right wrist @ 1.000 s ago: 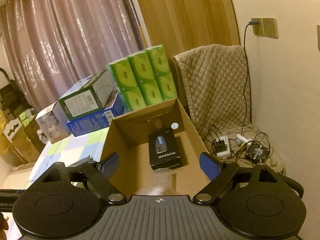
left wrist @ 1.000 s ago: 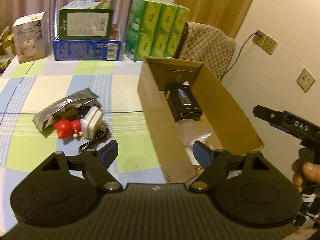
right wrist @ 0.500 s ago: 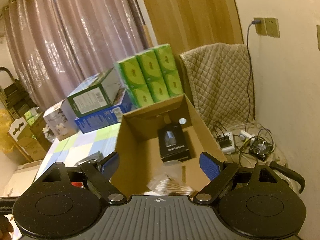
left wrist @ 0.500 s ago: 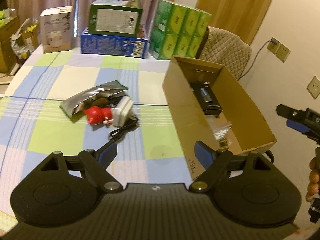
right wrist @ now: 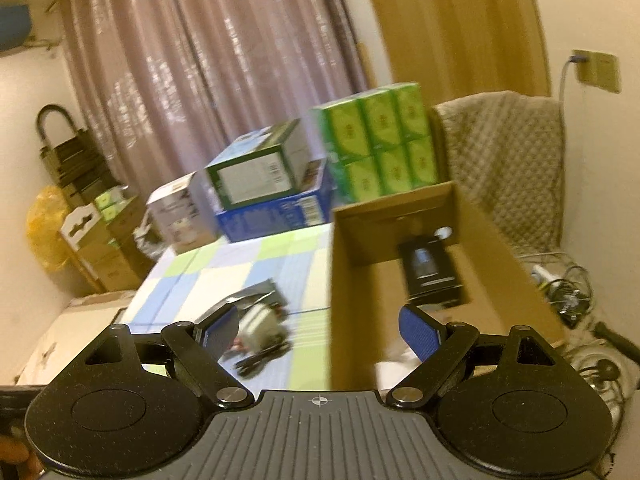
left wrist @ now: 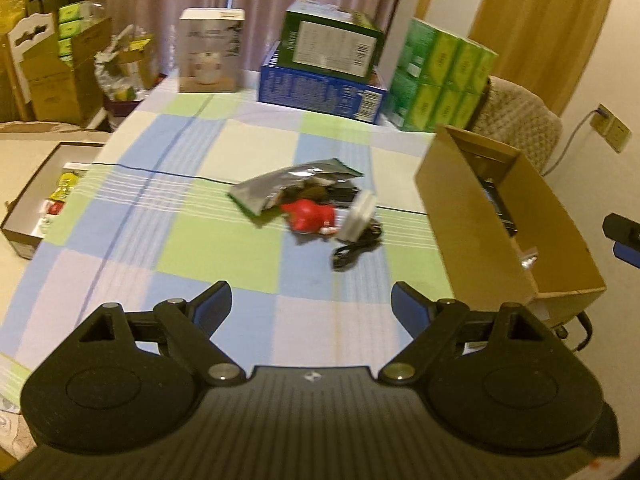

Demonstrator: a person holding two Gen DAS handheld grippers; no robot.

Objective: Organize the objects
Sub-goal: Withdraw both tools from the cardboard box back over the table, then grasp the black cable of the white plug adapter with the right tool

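at the far left, off the edge of the checked surface [left wrist: 224,240], we saw an open low box [left wrist: 36,200] on the floor with small packets in it. moving right, the loose things lay in one heap near the middle of the surface: a silver foil pouch [left wrist: 280,186], a red toy [left wrist: 308,216] touching it, a white charger [left wrist: 358,216] just beside the toy, and a black cable [left wrist: 354,250] curled in front of the charger. our left gripper [left wrist: 311,304] hovered above the near part of the surface, jaws spread wide with nothing between them. further right stood the cardboard box [left wrist: 472,220], with a black packaged item [right wrist: 430,276] already inside. our right gripper [right wrist: 318,330] hung by the box's near wall, jaws likewise wide apart and empty. we judged that we were between picks, with some items boxed and the heap not yet cleared. the next move would call for one gripper to come down over the heap, line its jaws across the toy or the charger, and close without snagging the cable.
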